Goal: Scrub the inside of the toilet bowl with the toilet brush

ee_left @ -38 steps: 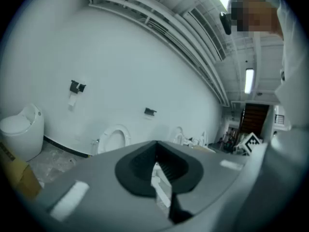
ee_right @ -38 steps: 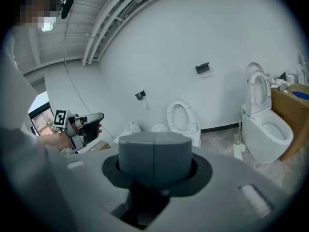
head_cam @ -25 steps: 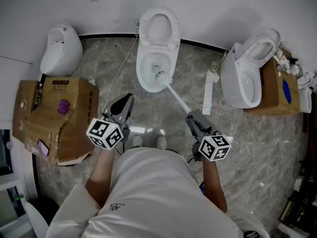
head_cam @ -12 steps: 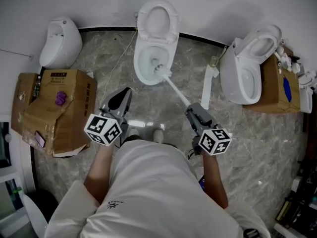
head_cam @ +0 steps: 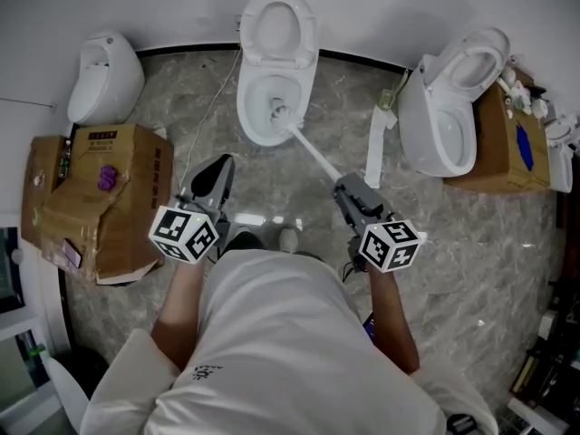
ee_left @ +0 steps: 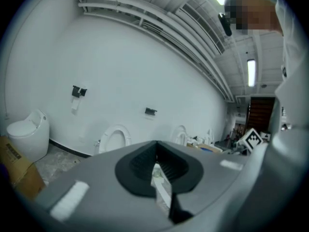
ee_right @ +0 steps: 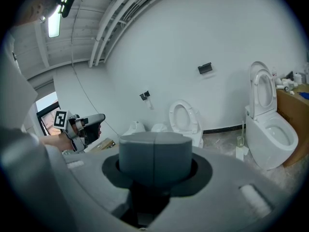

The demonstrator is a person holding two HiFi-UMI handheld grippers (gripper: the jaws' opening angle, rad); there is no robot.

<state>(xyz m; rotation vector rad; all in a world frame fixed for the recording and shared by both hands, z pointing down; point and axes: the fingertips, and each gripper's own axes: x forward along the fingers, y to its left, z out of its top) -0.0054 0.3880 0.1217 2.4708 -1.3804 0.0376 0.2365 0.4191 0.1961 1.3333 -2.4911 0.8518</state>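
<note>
The white toilet stands open against the far wall, its seat raised. The toilet brush has its white head down inside the bowl, and its thin white handle slants back toward me on the right. My right gripper is shut on the near end of that handle, which shows as a grey round cap between its jaws in the right gripper view. My left gripper hovers over the floor left of the bowl, shut and holding nothing.
A second toilet stands at the right beside a cardboard box. A small white fixture and a large torn cardboard box are at the left. A white strip and a thin cable lie on the marble floor.
The head camera has shifted, so the scene sits a little higher and further left. The brush head stays in the bowl, nudged slightly. Both grippers keep their hold and pose.
</note>
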